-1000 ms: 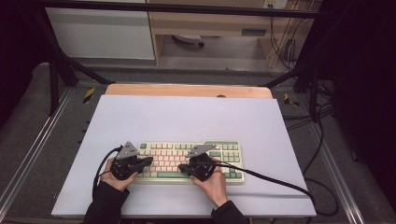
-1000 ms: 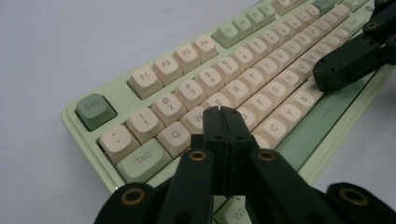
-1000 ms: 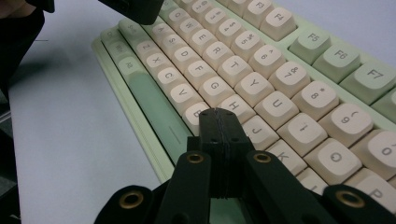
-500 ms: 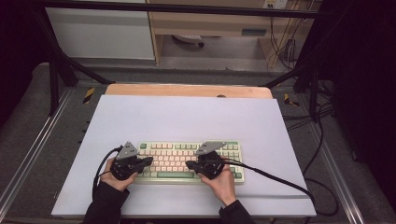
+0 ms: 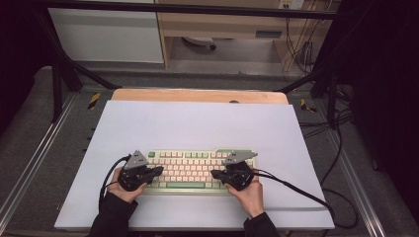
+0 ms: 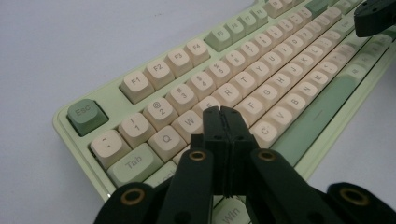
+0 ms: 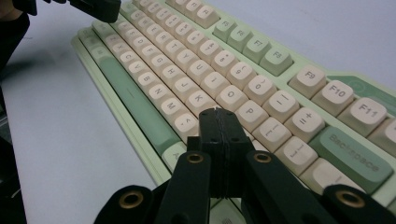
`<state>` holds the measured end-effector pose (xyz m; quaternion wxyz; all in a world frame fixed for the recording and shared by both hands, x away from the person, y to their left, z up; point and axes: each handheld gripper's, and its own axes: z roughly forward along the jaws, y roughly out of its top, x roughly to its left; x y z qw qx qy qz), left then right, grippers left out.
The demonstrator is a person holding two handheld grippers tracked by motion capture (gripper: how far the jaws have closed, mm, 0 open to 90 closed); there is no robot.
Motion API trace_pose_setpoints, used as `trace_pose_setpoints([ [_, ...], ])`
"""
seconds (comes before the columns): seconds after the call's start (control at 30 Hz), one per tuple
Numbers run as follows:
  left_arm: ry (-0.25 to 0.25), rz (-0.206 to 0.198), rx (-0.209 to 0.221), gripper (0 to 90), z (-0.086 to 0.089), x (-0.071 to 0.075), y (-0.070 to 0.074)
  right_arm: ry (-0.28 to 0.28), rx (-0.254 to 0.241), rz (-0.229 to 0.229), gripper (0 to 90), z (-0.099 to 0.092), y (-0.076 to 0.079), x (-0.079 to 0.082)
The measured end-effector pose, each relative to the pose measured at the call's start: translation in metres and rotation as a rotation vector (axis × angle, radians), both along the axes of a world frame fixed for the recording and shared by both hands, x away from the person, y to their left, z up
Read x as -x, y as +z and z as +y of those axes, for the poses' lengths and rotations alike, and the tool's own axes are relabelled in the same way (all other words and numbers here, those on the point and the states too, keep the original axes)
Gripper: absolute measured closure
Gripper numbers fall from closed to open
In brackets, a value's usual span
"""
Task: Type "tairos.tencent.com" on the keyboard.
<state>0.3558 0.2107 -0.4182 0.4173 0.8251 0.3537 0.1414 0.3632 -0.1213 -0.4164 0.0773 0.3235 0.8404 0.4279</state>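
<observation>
On the big white table (image 5: 197, 123) sits my green-and-cream keyboard (image 5: 190, 170), near the front edge and square to me. Over its left end I've got the left gripper (image 6: 223, 112), jaws pressed fully together with nothing between them, tips above the W/E keys. Same deal for the right gripper (image 7: 217, 113), clamped together and empty, tips hanging by the L and P keys.
</observation>
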Motion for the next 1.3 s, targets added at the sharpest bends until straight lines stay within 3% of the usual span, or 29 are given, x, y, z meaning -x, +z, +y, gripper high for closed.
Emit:
trace_pose_setpoints([
  [0.33, -0.014, -0.005, -0.008, 89.5, -0.012, -0.001, 0.002, -0.013, -0.016, -0.004, 90.0, -0.015, 0.0, 0.003],
  [0.83, -0.03, -0.005, -0.026, 89.4, -0.039, -0.013, 0.004, -0.008, -0.017, -0.001, 90.0, -0.015, 0.0, 0.004],
  [1.3, -0.03, 0.009, -0.051, 89.4, -0.06, -0.024, -0.004, -0.003, -0.012, -0.003, 90.0, -0.015, -0.001, 0.004],
])
